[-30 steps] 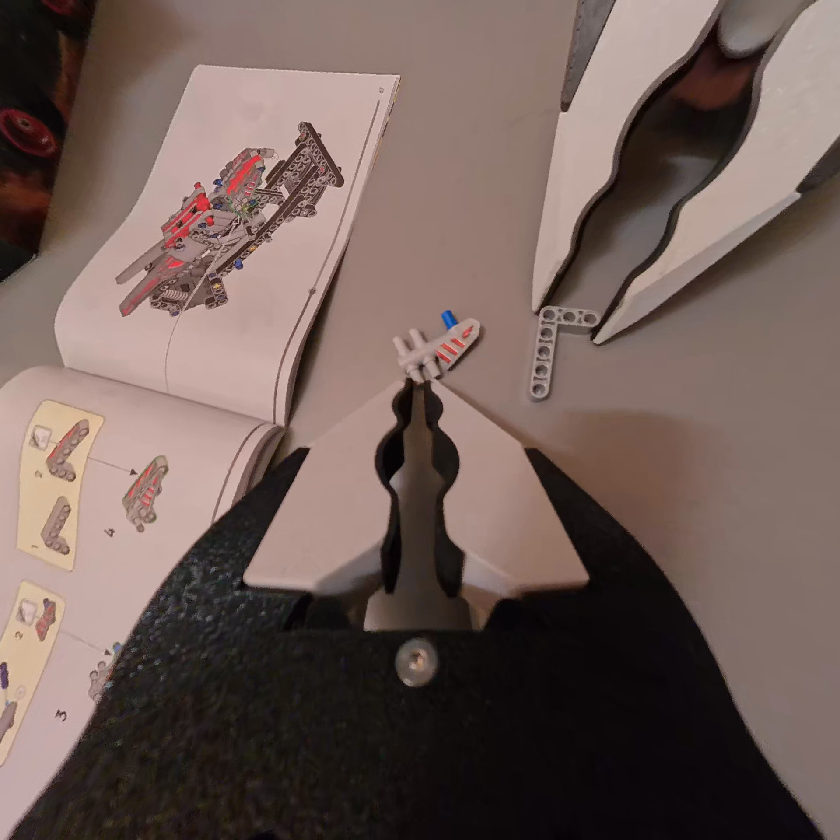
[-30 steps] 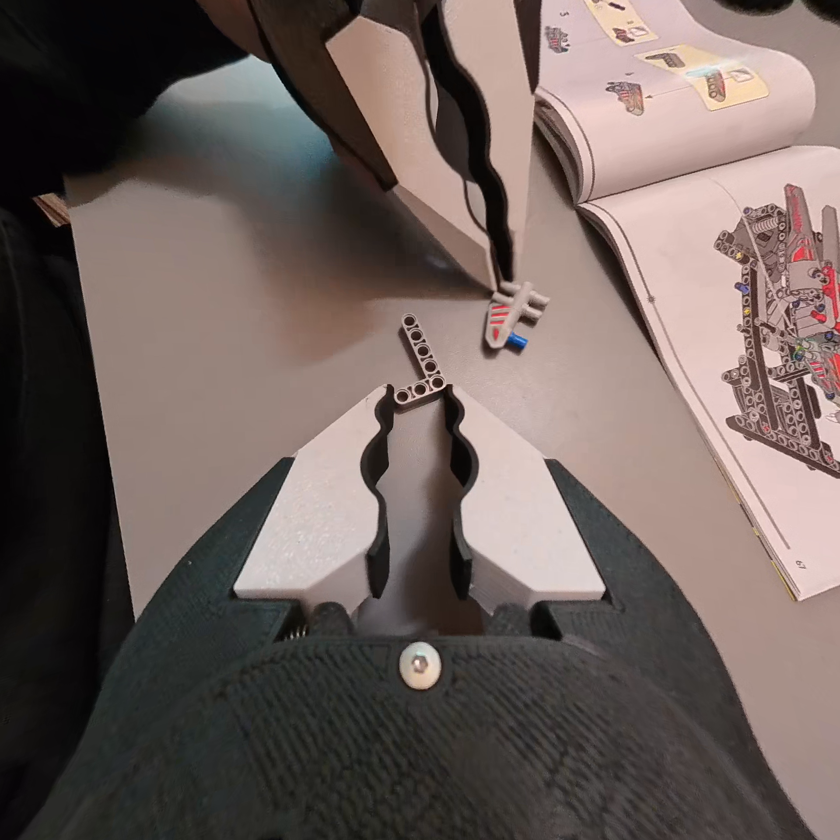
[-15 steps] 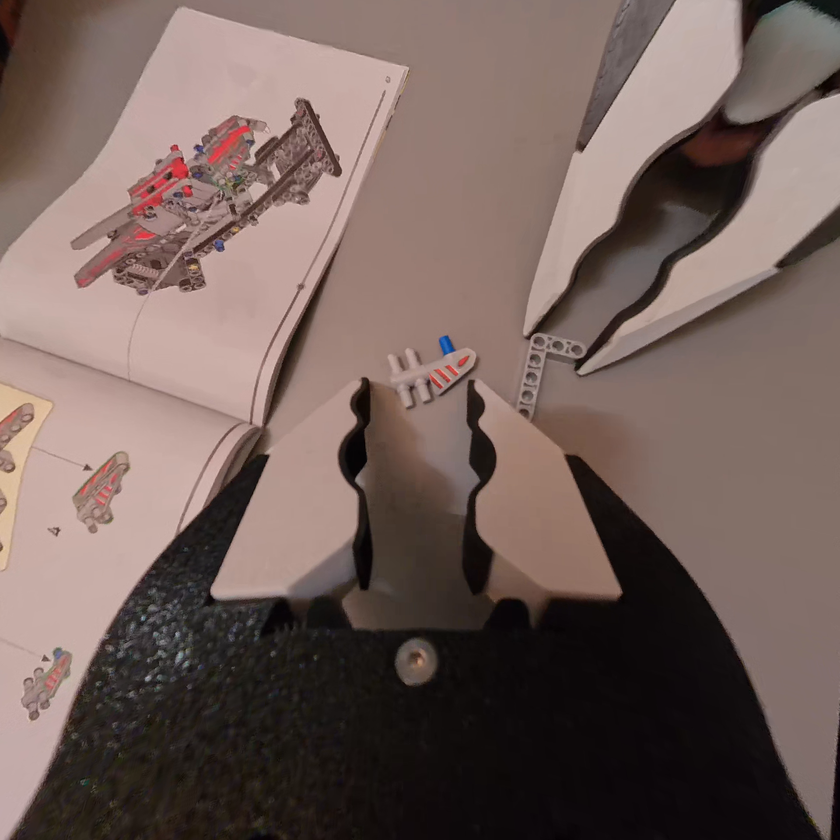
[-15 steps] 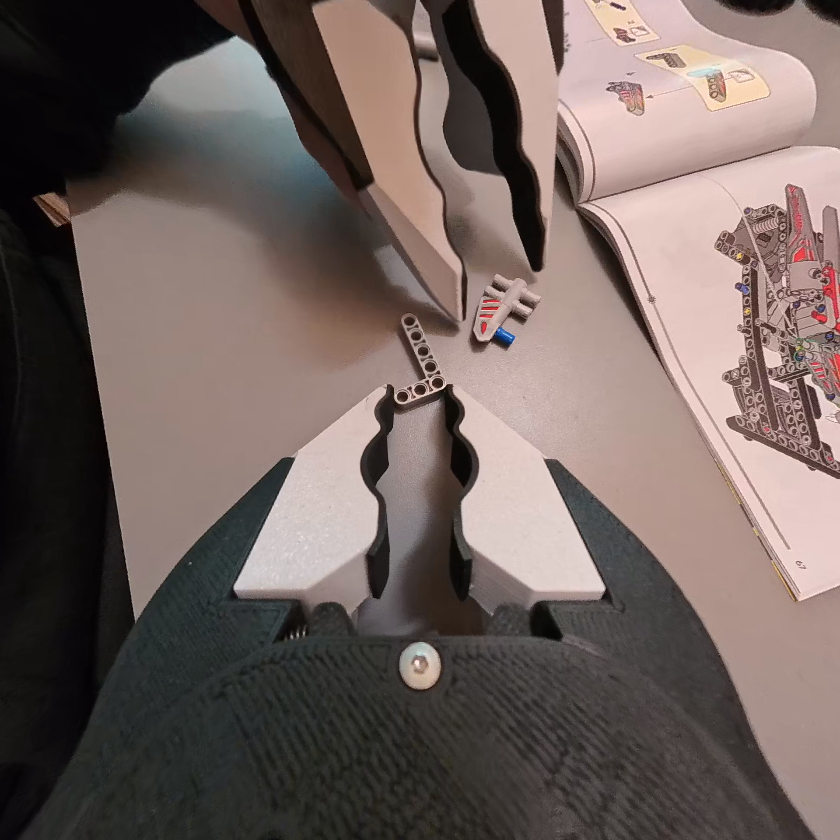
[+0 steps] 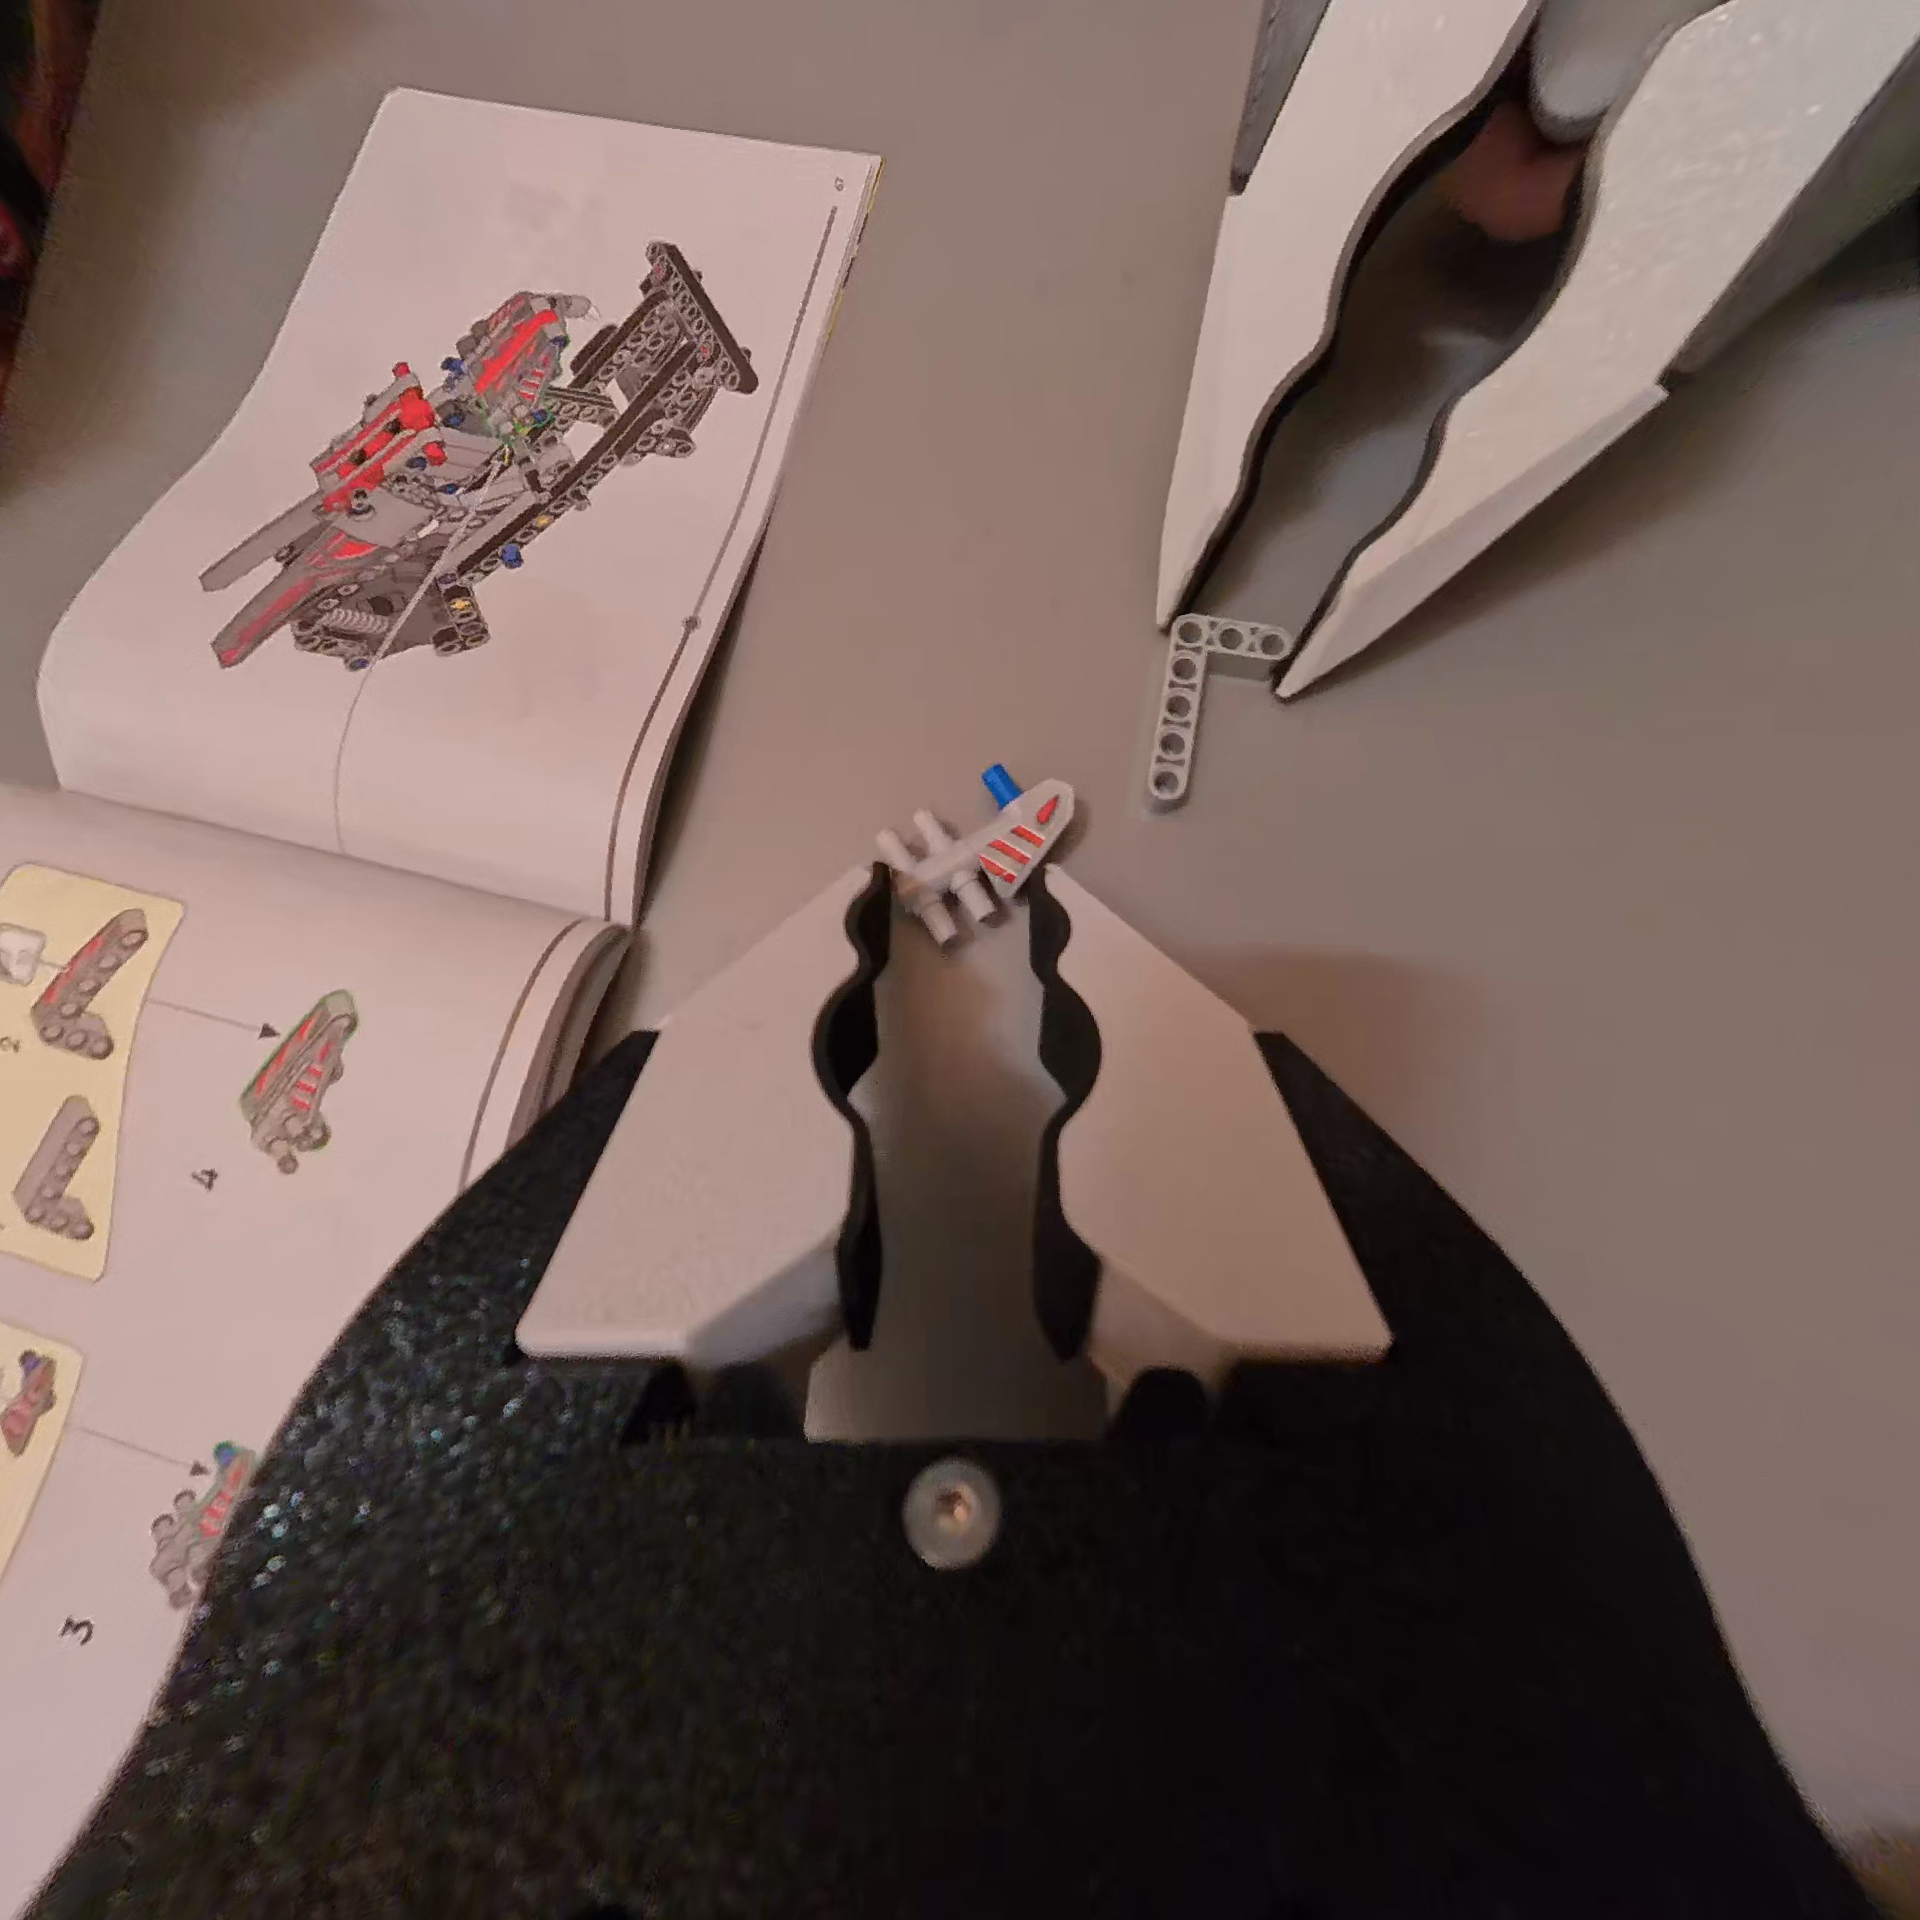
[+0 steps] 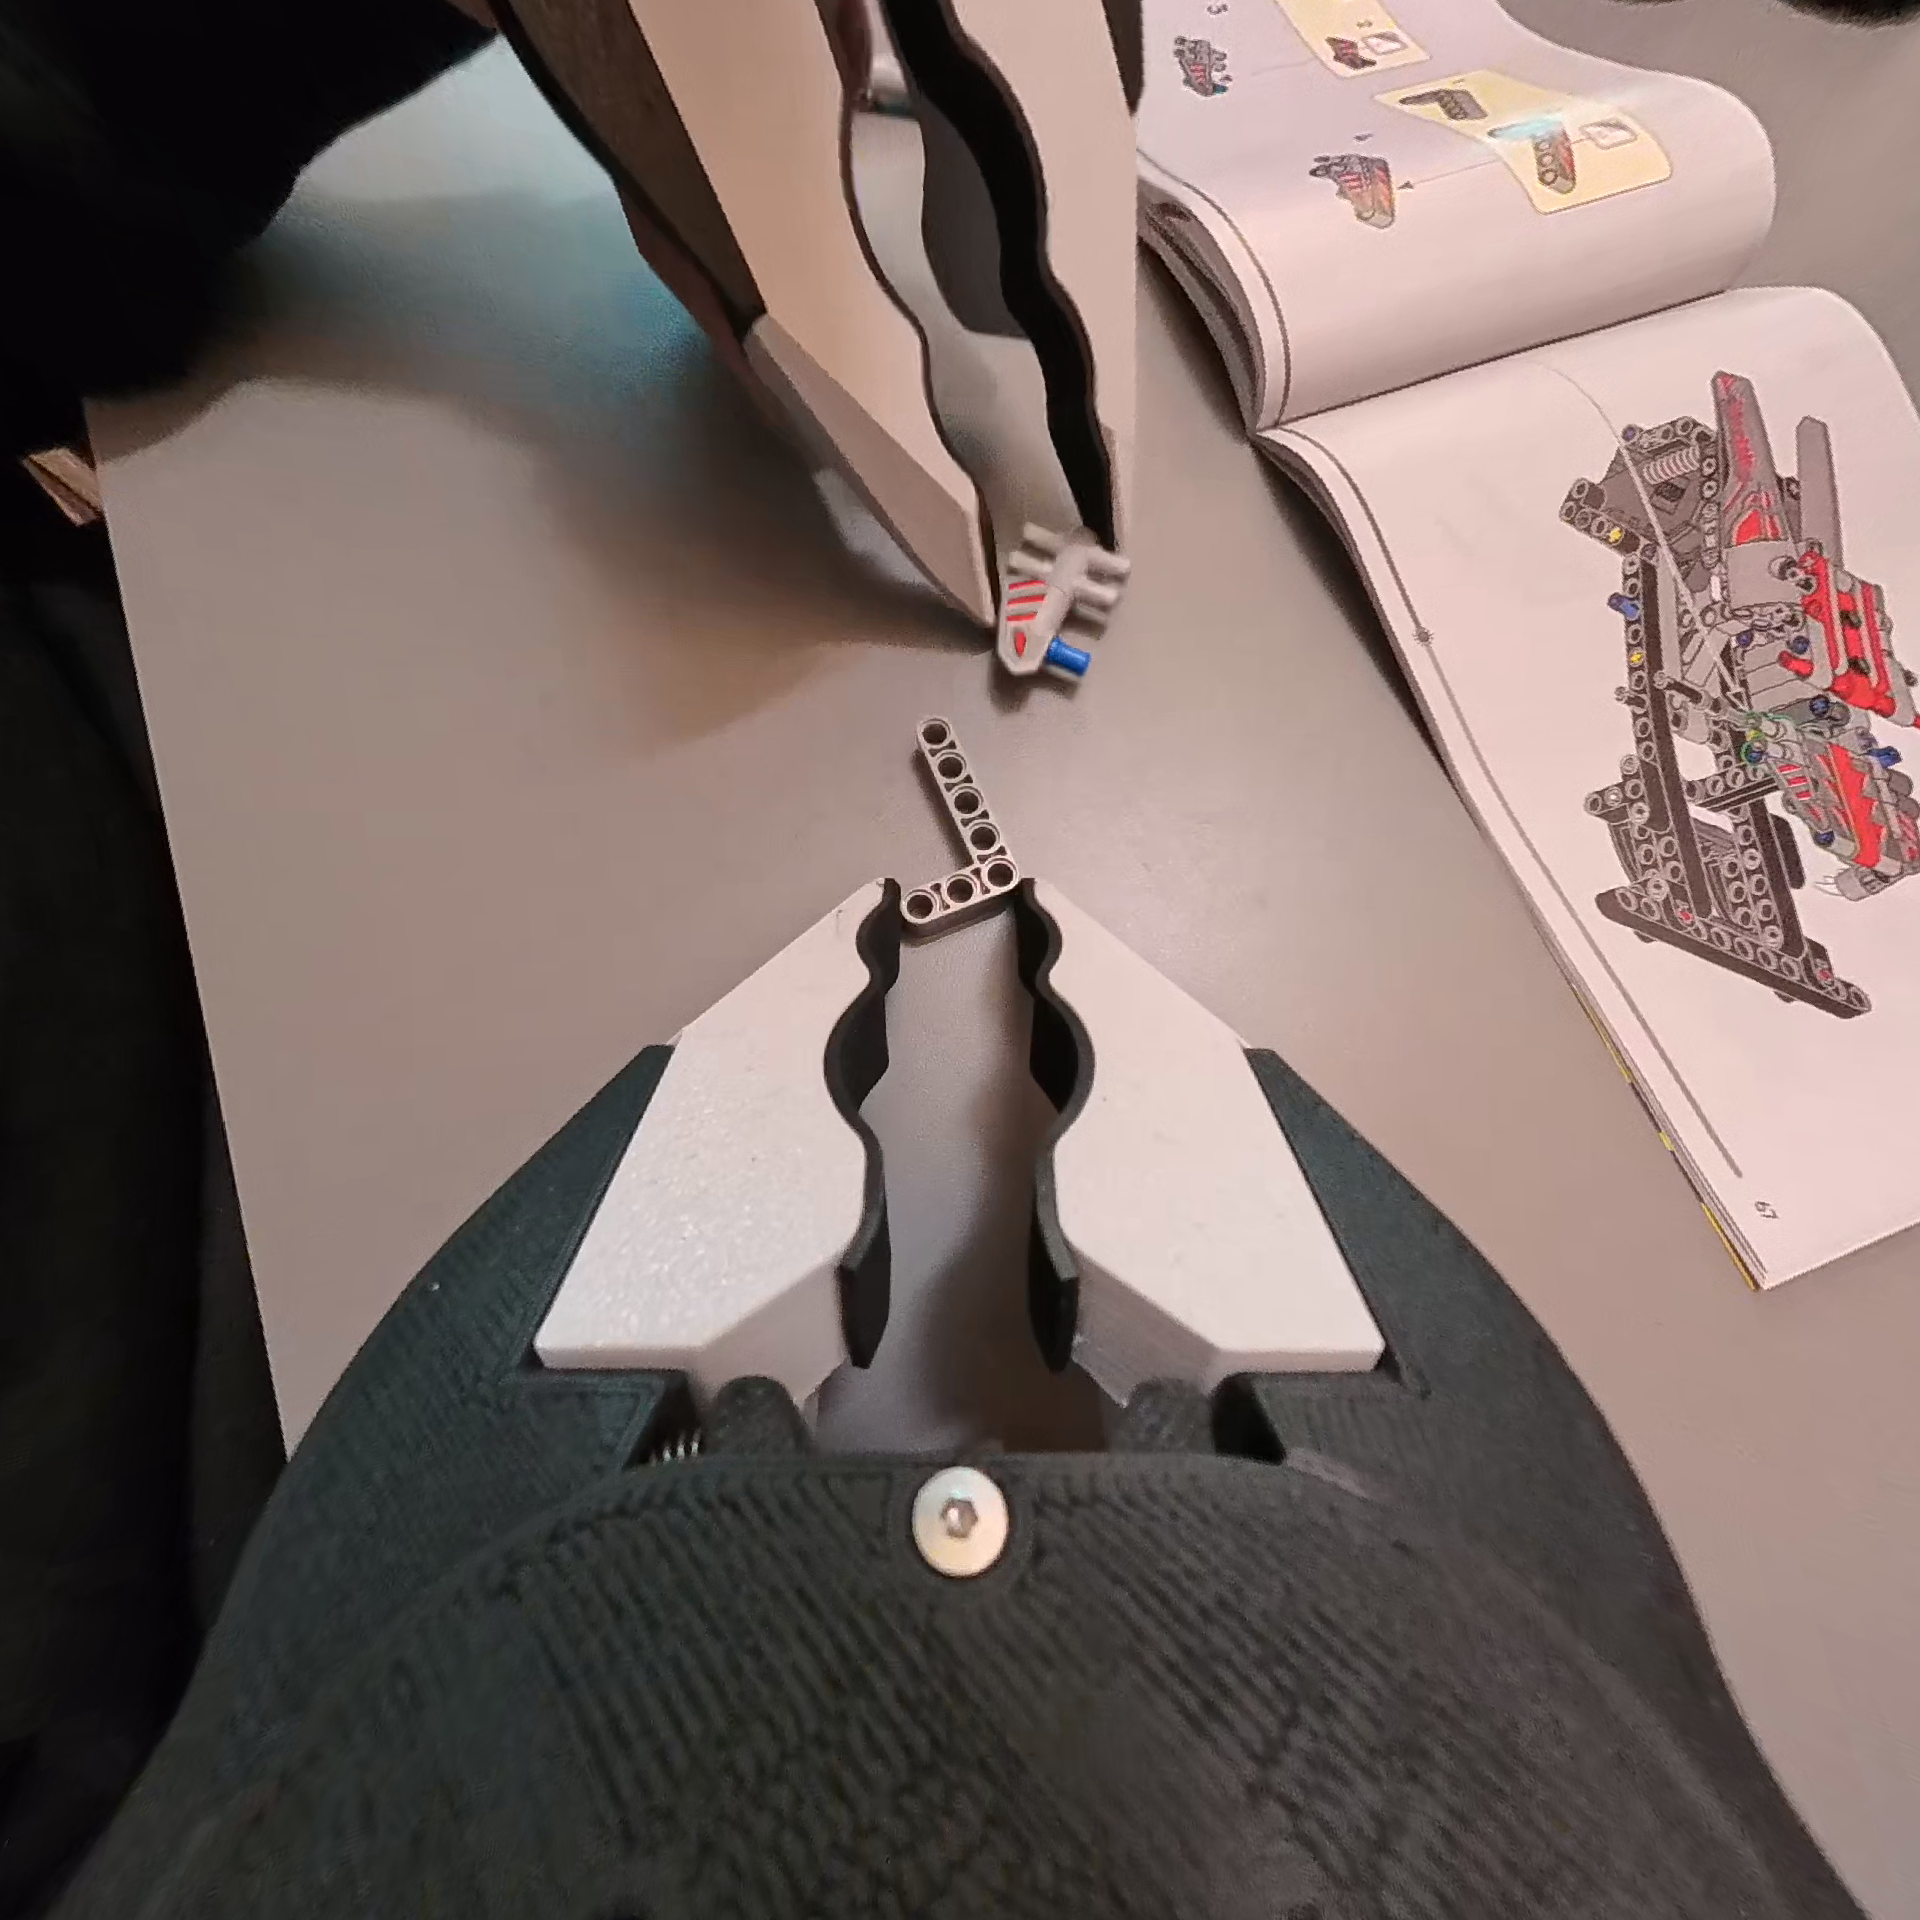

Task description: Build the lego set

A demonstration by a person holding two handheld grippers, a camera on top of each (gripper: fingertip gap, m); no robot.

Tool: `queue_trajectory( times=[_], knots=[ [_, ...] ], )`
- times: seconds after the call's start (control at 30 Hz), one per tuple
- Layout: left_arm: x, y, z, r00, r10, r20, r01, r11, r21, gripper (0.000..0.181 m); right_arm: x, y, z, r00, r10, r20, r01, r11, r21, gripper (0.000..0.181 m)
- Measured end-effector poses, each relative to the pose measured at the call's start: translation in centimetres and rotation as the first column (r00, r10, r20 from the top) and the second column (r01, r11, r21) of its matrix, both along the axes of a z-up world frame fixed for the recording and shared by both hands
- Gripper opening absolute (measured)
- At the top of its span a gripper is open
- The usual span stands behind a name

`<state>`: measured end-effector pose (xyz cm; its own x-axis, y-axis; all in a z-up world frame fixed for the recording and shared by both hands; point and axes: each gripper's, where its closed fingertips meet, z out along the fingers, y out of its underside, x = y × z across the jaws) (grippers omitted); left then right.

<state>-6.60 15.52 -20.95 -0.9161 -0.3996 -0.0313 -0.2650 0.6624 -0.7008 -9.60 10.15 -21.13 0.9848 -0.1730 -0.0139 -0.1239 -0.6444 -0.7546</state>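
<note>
A small grey assembly with red stripes and a blue pin [image 5: 1013, 847] lies on the grey table, between the tips of my left gripper [image 5: 961, 871]. The jaws stand narrow against its two ends. In the right wrist view the same gripper [image 6: 1044, 577] comes down from above onto the assembly [image 6: 1029, 603]. A light grey L-shaped beam [image 6: 961, 790] lies flat on the table. My right gripper [image 6: 956, 891] is shut on its short arm, and the long arm points away. The left wrist view shows this too: right gripper [image 5: 1231, 655], beam [image 5: 1174, 717].
An open instruction booklet [image 5: 468, 468] lies left of my left gripper, on the right in the right wrist view [image 6: 1558, 623]. The table edge [image 6: 156, 727] runs down the left of the right wrist view, with a person's dark clothing [image 6: 83, 1039] beyond it. My hands' fingertips stand some 7 cm from each other.
My left gripper let go of the small assembly, opened wide, then closed in on it again. The assembly shifted and turned on the table. The right gripper and the L-shaped beam stayed still.
</note>
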Motion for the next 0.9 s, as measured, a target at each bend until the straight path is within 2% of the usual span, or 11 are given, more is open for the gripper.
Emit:
queue_trajectory(
  times=[0.03,0.17,0.4,0.63,0.9],
  knots=[
    [-0.1,0.1,0.3,1.000,-0.008,0.003,0.008,1.000,-0.009,0.024,0.0,0.0,0.0,1.000,-0.002,0.000,0.002,1.000,0.000,0.021],
    [-1.0,0.2,1.1,0.998,-0.060,-0.025,0.059,0.998,-0.036,0.024,0.5,-0.1,0.0,0.999,-0.034,0.003,0.034,0.999,-0.001,0.021],
    [-2.2,-0.1,1.0,0.991,-0.125,-0.044,0.124,0.992,-0.006,0.024,1.0,-0.2,0.0,0.998,-0.063,0.023,0.064,0.998,-0.006,0.021],
    [-2.5,0.0,0.4,0.991,-0.120,-0.056,0.121,0.993,0.014,0.023,1.1,-0.8,0.0,0.998,-0.064,0.027,0.064,0.998,-0.004,0.021],
    [-2.5,-0.2,0.2,0.991,-0.127,-0.049,0.127,0.992,0.015,0.023,2.1,-1.6,0.3,0.991,-0.125,0.043,0.125,0.992,0.013,0.020]
  ],
)
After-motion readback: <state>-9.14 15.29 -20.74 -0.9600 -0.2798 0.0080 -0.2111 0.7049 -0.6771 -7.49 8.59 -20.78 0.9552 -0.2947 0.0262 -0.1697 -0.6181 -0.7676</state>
